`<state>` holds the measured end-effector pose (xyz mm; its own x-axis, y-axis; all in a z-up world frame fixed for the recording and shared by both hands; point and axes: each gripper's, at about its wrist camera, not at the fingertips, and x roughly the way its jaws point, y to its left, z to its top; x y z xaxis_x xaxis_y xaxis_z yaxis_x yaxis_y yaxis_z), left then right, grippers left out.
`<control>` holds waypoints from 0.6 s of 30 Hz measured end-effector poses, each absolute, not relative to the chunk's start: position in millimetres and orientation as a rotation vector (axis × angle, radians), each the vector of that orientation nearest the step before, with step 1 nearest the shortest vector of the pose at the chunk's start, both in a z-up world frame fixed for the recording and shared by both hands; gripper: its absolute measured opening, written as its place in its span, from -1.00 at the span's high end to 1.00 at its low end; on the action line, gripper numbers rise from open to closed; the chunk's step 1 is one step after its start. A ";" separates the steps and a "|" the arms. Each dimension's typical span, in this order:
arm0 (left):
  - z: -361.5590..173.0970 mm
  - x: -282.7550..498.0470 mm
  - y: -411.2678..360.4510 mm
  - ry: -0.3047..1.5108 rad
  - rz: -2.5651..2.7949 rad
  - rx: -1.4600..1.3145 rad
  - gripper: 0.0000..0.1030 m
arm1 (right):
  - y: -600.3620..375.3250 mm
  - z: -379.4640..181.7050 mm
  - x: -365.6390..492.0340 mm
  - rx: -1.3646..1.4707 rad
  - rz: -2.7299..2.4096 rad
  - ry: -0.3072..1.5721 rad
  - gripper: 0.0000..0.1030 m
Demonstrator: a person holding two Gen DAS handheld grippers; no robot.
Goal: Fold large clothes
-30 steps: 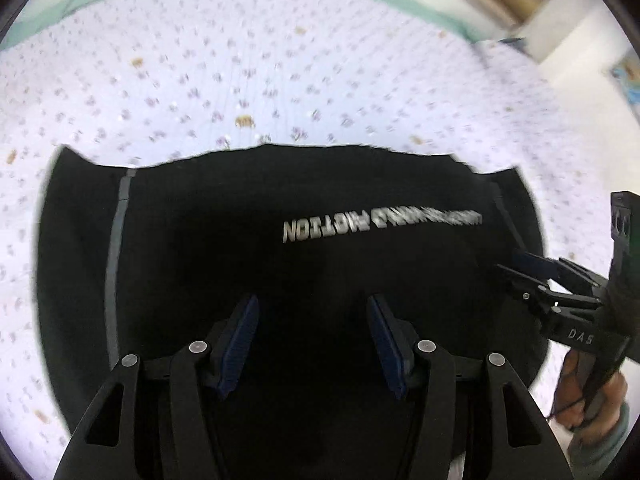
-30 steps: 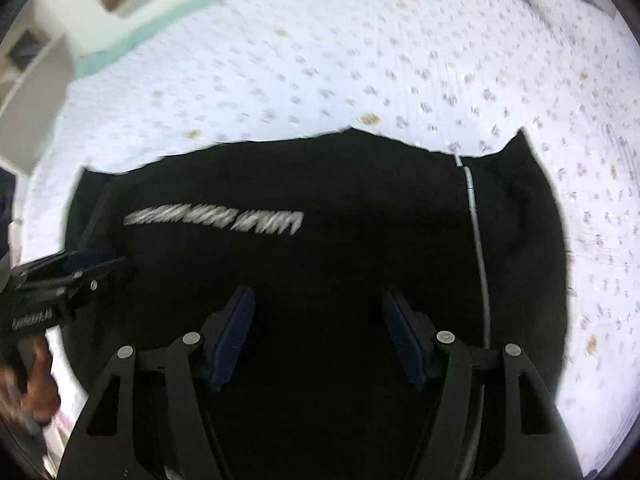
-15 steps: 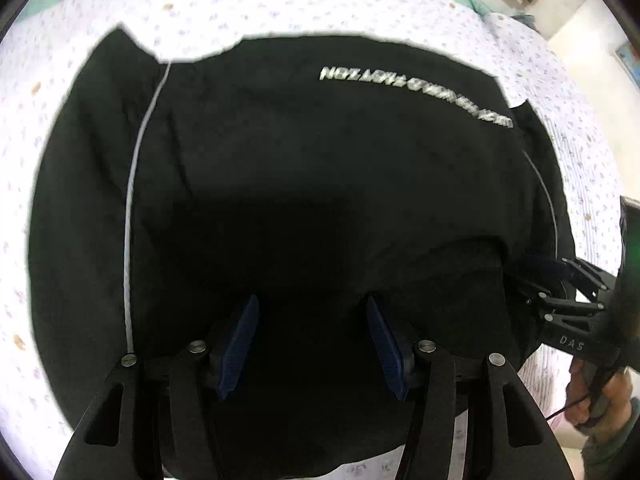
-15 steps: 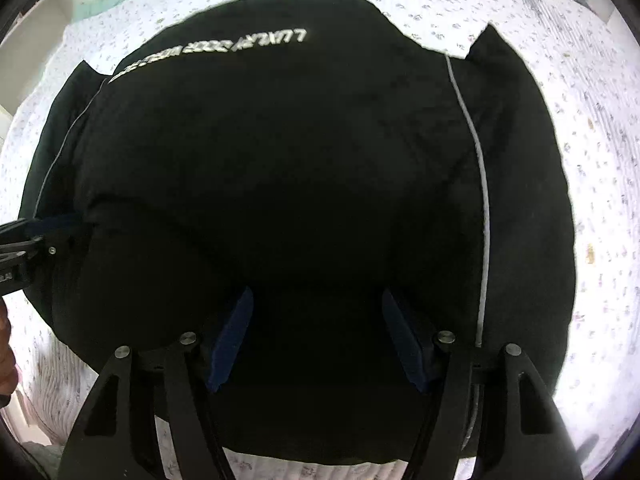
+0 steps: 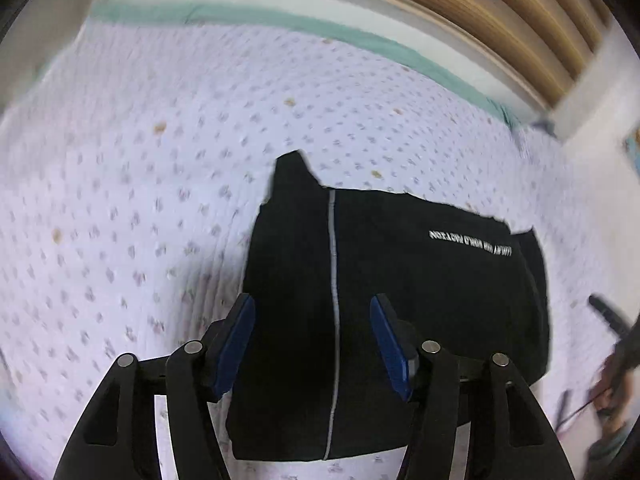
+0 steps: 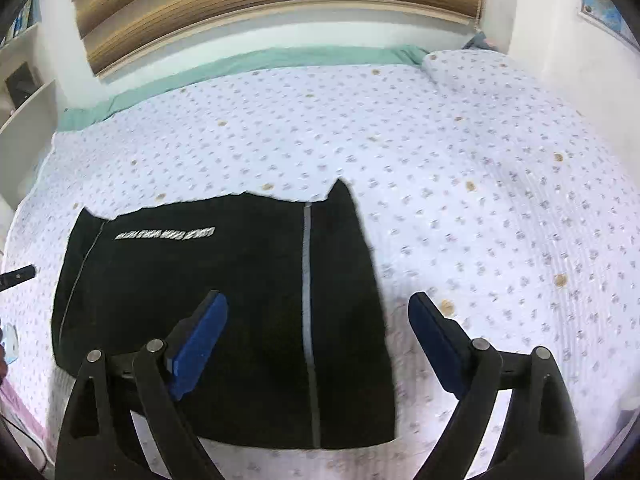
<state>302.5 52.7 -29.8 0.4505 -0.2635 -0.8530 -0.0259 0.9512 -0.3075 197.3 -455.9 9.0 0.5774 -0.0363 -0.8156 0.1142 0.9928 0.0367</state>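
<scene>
A black garment (image 5: 420,292) lies folded flat on the bed, with a grey stripe (image 5: 333,280) and a line of white lettering (image 5: 470,242) on top. My left gripper (image 5: 314,320) hovers above its left part, its jaws opening and holding nothing. In the right wrist view the garment (image 6: 200,300) lies left of centre. My right gripper (image 6: 318,304) hangs over its right edge with its jaws opening wide and nothing held. The right gripper (image 5: 612,320) shows blurred at the left view's right edge. The left gripper's tip (image 6: 18,274) shows at the right view's left edge.
The bed cover (image 6: 480,200) is white with small flower prints and spreads far to the back and right. A green sheet edge (image 6: 240,64) runs along the far side under wooden blinds (image 6: 280,0). A pillow (image 6: 480,60) lies at the far right corner.
Both grippers have pulled back and up from the garment, which now looks smaller and lies wholly in view. The right jaws have spread much wider, the left slightly.
</scene>
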 end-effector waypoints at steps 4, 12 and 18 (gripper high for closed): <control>-65.7 317.2 73.4 1.191 -0.189 -0.439 -0.24 | -468.4 -15.3 206.2 0.137 -0.092 1.007 -0.81; -138.7 331.2 83.4 1.305 -0.230 -0.673 -0.24 | -487.1 -88.8 243.9 0.285 0.002 1.144 -0.81; -165.9 338.8 85.2 1.336 -0.300 -0.788 -0.28 | -502.0 -127.0 259.3 0.403 0.048 1.194 -0.81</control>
<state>338.8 85.2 -165.9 0.2423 -0.6153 -0.7501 -0.2354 0.7128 -0.6607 259.3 -502.0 -127.0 0.3753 0.2468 -0.8934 0.1740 0.9280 0.3294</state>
